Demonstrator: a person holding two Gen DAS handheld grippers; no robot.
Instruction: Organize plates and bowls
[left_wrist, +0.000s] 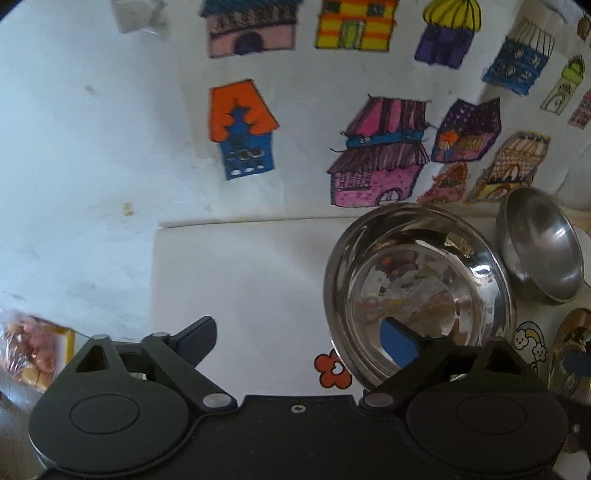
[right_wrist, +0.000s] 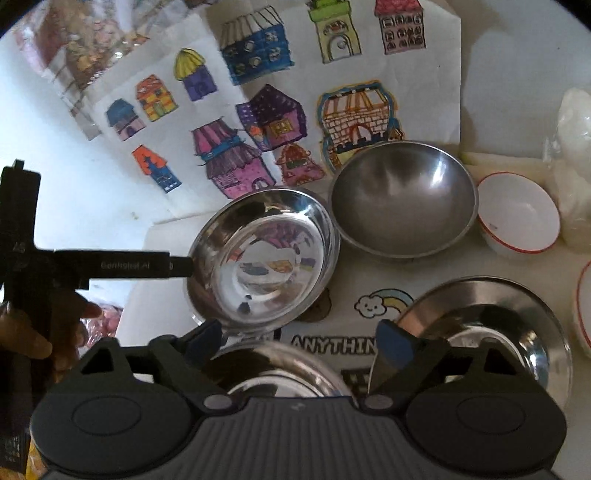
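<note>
Left wrist view: the left gripper (left_wrist: 299, 343) spreads wide and empty, 1 finger (left_wrist: 400, 345) over the shiny steel bowl (left_wrist: 417, 295) at 3 o'clock; right wrist view: the right gripper (right_wrist: 299, 343) gapes empty above the tabletop (right_wrist: 509, 74), steel plate (right_wrist: 517, 325) at 4 o'clock, so straddle each rim squarely before closing.

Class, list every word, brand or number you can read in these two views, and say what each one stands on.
"ANYTHIN", cut off by the hand-held gripper: the printed sheet under the steel dishes.
"Genrobot AI", faint: the arm of the left hand-held gripper.
"AS", blurred: the same gripper's body.
Left wrist view: no readable text.
</note>
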